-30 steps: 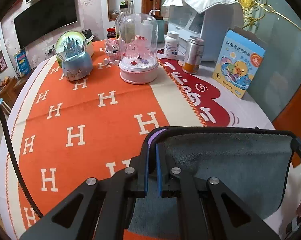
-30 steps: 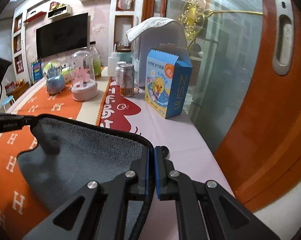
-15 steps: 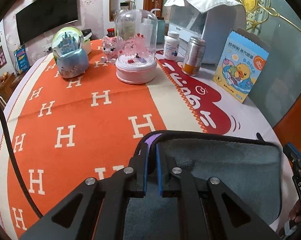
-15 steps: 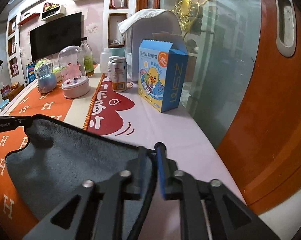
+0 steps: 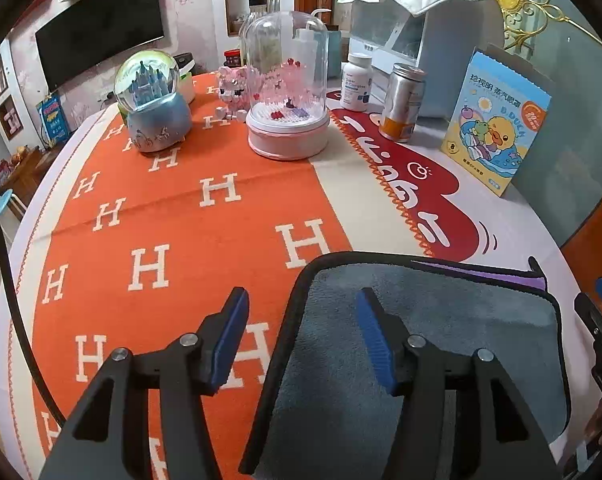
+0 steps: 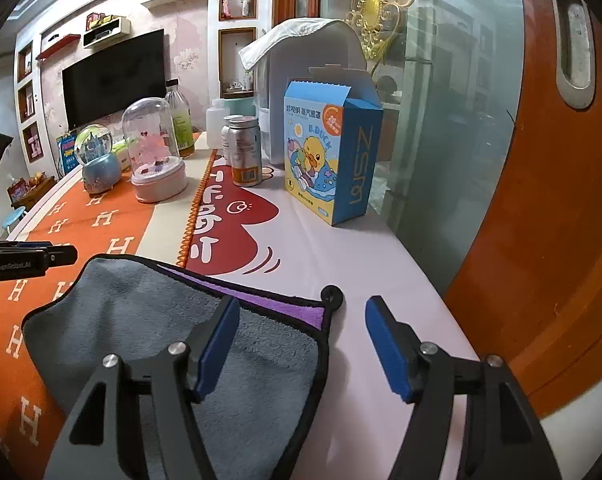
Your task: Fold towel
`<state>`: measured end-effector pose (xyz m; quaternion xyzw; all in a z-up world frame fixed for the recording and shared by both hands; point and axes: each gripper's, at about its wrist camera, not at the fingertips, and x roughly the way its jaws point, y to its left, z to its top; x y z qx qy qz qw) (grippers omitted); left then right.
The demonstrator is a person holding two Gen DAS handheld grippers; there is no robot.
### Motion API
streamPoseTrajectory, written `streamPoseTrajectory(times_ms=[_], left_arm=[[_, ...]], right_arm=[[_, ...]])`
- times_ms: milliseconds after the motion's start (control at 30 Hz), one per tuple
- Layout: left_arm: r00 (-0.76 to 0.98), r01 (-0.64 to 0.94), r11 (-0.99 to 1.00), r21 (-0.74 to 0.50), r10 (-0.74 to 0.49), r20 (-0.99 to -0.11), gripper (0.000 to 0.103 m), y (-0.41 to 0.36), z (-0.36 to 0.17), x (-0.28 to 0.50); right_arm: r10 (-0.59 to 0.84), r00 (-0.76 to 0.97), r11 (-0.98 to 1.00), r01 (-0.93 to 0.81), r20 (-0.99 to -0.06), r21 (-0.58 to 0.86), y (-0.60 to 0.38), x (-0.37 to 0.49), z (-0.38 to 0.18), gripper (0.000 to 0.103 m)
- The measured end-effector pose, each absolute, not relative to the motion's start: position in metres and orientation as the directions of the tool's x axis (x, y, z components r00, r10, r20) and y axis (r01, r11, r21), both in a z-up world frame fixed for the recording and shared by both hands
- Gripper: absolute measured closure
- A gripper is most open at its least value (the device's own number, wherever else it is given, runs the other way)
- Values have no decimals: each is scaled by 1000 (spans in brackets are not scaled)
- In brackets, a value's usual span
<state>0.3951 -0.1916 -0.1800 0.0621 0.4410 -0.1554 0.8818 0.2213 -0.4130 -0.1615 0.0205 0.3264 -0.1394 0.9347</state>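
Observation:
The grey towel (image 5: 453, 344) with black trim lies folded on the table, a purple strip of its lower layer showing at the far edge. It also shows in the right wrist view (image 6: 141, 332). My left gripper (image 5: 303, 336) is open and straddles the towel's left edge, holding nothing. My right gripper (image 6: 301, 344) is open over the towel's right corner, holding nothing. The towel's small hanging loop (image 6: 332, 295) lies between the right fingers. The left gripper's tip (image 6: 57, 256) shows at the left of the right wrist view.
An orange H-pattern cloth (image 5: 173, 216) covers the table. At the back stand a snow globe (image 5: 153, 108), a glass dome (image 5: 287, 92), a pill bottle (image 5: 355, 82), a can (image 5: 403, 102) and a blue duck box (image 5: 497, 120). An orange door (image 6: 561, 200) stands right.
Both grippers have opened and let go of the towel's corners. The towel has dropped flat onto the table, folded over itself.

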Motion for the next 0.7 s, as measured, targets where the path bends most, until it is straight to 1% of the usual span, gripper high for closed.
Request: streamPoseTrajectory(times_ms=[167,233,400,533,667,700], left_arm=[[567,331,944,-15,-211,-796,40,-188,-172,384],[568,333,943,-9,-209,-796,37,-185,-167,378],[565,315,949,-14,-199,-801,30,-173,-155,356],[563,290,957,-25,-192,-804,24,-160,-143,334],[571,285,958,-22,-188,-799,22,-144,-127,305],[571,284,959,-22,-188,-799,22,-140,-124,300]], right_arm=[[-254,756,958,281,-603,-51,-409,214,-152,35],[-256,762,958,282,-595,-52,-405,209,-146,32],[-254,775,960,277,-578,-51,-395,197,-133,26],[-239,791,964,262,-564,-41,-380,181,-120,24],[-226,797,968,249,-560,-36,-361,161,-109,22],[-223,798,969,246,-560,-34,-356,155,-106,20]])
